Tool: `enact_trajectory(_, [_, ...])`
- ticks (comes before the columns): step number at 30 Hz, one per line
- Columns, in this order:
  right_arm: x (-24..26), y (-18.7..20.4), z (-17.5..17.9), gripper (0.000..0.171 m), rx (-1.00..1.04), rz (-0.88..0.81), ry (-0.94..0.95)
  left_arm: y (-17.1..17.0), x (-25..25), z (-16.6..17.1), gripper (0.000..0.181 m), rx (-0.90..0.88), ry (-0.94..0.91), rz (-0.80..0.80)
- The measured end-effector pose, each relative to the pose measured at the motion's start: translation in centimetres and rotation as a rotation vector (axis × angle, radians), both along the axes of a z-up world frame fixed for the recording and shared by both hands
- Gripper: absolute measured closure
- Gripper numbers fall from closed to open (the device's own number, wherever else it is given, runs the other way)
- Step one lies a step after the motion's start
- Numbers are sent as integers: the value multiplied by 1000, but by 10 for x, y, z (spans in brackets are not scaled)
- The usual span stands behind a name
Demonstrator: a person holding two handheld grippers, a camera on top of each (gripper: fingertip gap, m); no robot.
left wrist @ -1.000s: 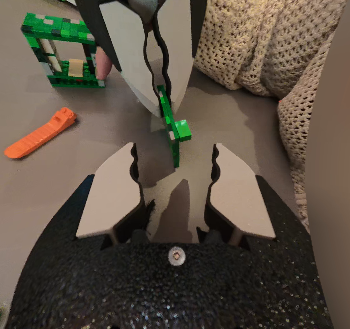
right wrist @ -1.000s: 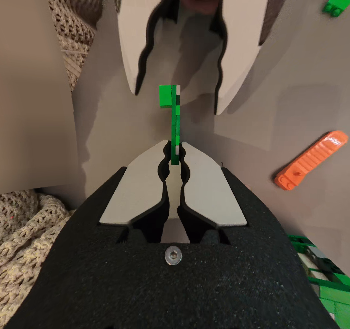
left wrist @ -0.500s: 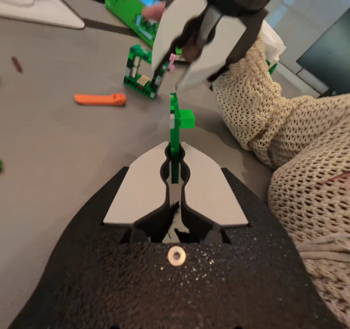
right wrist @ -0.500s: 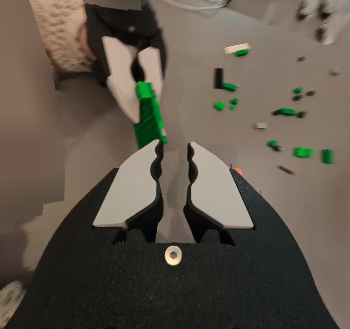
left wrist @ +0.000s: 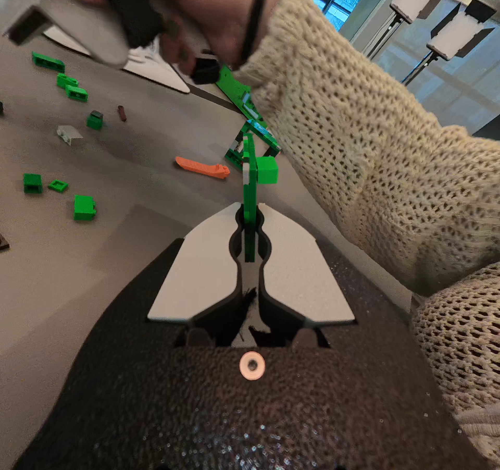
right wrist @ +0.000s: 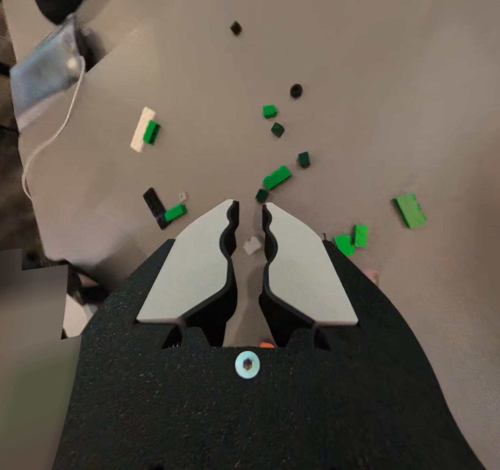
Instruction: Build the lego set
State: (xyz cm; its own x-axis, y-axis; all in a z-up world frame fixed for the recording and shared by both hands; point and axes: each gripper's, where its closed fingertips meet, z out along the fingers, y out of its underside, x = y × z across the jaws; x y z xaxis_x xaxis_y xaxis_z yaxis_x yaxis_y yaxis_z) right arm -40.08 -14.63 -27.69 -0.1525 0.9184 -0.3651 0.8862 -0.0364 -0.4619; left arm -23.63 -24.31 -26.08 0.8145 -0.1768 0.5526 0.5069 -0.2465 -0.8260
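My left gripper (left wrist: 249, 208) is shut on a thin green lego panel (left wrist: 249, 186), seen edge-on, with a bright green brick (left wrist: 266, 170) stuck to its right side. It holds the panel above the grey table (left wrist: 135, 159). My right gripper (right wrist: 250, 204) is open a little and empty, hovering above scattered loose bricks; a small white piece (right wrist: 252, 245) lies on the table between its fingers. A long green brick (right wrist: 276, 177) and a dark green piece (right wrist: 262, 195) lie just beyond its tips. The right gripper also shows blurred in the left wrist view (left wrist: 89, 32), held by a hand.
A green frame build (left wrist: 259, 143) and an orange brick separator (left wrist: 201, 168) lie behind the panel. A cream knitted sleeve (left wrist: 365, 172) fills the right. Loose green bricks (left wrist: 84, 207) lie left. A black plate (right wrist: 155, 206), a white bar (right wrist: 142, 129) and a green slab (right wrist: 410, 211) lie around the right gripper. My right fingertips sit around 20 cm from my left ones. My right gripper is the nearer one to the green slab (right wrist: 410, 211): about 10 cm, against 25 cm.
The panel passed from my right gripper to my left, which shut on it and lifted it. My right gripper let go, opened and moved away over the loose bricks.
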Motion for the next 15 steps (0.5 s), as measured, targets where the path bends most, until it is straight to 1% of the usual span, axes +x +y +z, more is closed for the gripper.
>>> enact_trajectory(1, [-8,2,-10,154,-15,-37,-63,0,0,0,175,-3,5,1])
enact_trajectory(3, [-17,7,-24,154,22,-71,-161,0,0,-1,175,-7,5,-1])
enact_trajectory(6, [-24,4,-34,148,45,-90,-259,0,0,0,176,-2,-5,-5])
enact_trajectory(10, [-26,11,-49,144,197,-84,-349,0,0,-1,176,-5,-14,-11])
enact_trajectory(11, [-28,10,-50,146,202,-82,-355,0,0,-1,176,-8,-17,-10])
enact_trajectory(13, [-30,9,-52,162,237,-52,-349,0,-2,-3,176,-15,-28,-4])
enact_trajectory(15, [-31,11,-51,164,295,-6,-314,1,-5,-5,176,-33,-49,9])
